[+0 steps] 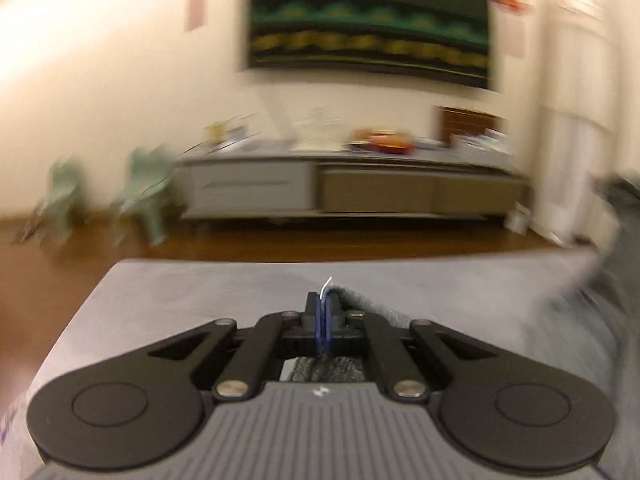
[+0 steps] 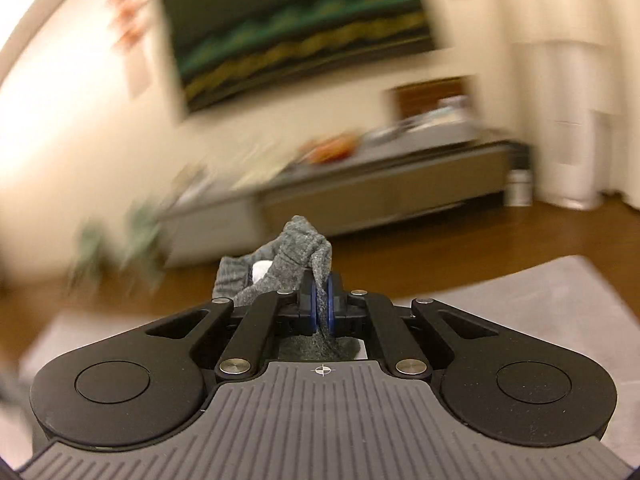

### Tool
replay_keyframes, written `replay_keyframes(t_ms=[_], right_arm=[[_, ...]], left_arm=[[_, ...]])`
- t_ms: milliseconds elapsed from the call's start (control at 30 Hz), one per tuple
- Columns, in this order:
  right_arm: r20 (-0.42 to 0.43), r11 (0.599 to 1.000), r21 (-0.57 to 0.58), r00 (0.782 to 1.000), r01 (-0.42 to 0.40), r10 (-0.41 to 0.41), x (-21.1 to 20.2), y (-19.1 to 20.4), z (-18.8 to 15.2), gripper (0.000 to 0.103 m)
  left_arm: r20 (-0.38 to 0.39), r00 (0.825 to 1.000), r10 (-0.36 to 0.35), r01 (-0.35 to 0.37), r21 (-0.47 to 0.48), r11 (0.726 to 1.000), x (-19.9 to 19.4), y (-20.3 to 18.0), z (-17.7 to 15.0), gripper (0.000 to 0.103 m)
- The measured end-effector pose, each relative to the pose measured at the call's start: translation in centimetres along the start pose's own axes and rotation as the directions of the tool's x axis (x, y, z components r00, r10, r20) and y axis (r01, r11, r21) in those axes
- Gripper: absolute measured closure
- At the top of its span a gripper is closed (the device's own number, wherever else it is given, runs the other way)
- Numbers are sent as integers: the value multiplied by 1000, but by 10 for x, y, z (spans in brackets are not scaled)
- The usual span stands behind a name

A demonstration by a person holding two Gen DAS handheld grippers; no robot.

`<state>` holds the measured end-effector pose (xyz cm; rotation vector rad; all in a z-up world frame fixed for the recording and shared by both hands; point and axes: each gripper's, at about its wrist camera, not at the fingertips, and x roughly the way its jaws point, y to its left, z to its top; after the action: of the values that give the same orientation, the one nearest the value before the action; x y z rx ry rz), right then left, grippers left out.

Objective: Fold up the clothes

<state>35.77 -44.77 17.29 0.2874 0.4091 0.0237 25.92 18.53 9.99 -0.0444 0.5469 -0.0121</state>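
Now both grippers pinch the same grey knit garment above a grey padded surface.

On the left, the left gripper point(image 1: 322, 312) has its jaws pressed together on a thin edge of the grey garment point(image 1: 362, 304), which trails off to the right across the grey padded surface point(image 1: 192, 304) into a blurred heap, a white thread sticking up at the tips. Behind stand two pale green chairs point(image 1: 144, 196), a low cabinet point(image 1: 352, 188) and a dark wall hanging point(image 1: 368, 20). On the right, the right gripper point(image 2: 322, 300) is clamped on a bunched fold of the garment point(image 2: 298, 252), lifted clear of the surface point(image 2: 540, 292), a white tag showing among the folds.
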Motion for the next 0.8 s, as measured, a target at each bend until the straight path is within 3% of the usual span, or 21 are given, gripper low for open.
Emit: replay_keyframes(t_ms=[67,100,133,167,200,233,267,333,433,500,533,600,633,700,767,800], right_arm=[[-7,985,63,987,162,-162,21,-29,26,101],[-48,960,115,967,254,-250,41,-48,27,101],[-94,925,161,938,345,-334,60,-66,28,100],[-144,878,203,900,433,-410,79,-85,29,92],[-202,829,239,861,505,-467,91,-101,18,84],[-257,807,235,836,541,-486,100,-111,4,76],[-287,823,220,842,523,-458,105,-115,-1,65],[-302,881,189,879,434,-368,97,-119,-22,49],[-302,942,97,911,322,-280,67,-101,-60,46],[-295,970,11,928,242,-228,38,-85,-88,41],[-283,978,-54,936,202,-209,13,-77,-102,32],[-274,971,-211,947,109,-166,-30,-59,-125,23],[-282,955,-290,949,58,-143,-46,-50,-132,23],[-275,910,-415,953,5,-131,-59,-32,-150,23],[-245,863,-505,960,-6,-137,-63,-18,-164,24],[-266,877,-481,953,1,-147,-57,-21,-164,25]], left_arm=[[-76,993,87,-97,-141,985,44,22,11,101],[-122,984,129,-152,-201,968,66,32,12,101],[-171,972,162,-199,-229,953,84,38,7,101],[-222,956,190,-243,-247,938,101,43,1,100],[-276,939,206,-272,-227,935,116,43,-10,99],[-309,926,217,-288,-205,935,123,44,-19,97],[-324,920,222,-296,-201,934,123,47,-26,94],[-307,931,196,-268,-215,939,106,53,-23,90],[-277,948,155,-221,-225,949,78,59,-19,87],[-215,970,112,-141,-122,982,39,35,-20,87],[-186,979,87,-102,-69,992,20,24,-21,86],[-148,989,-13,26,88,996,-25,-11,-34,79],[-157,985,-78,104,166,981,-44,-30,-49,70],[-232,960,-157,223,293,930,-68,-70,-91,69],[-330,932,-146,279,404,871,-78,-107,-135,75],[-336,933,-128,274,437,857,-81,-113,-145,77]])
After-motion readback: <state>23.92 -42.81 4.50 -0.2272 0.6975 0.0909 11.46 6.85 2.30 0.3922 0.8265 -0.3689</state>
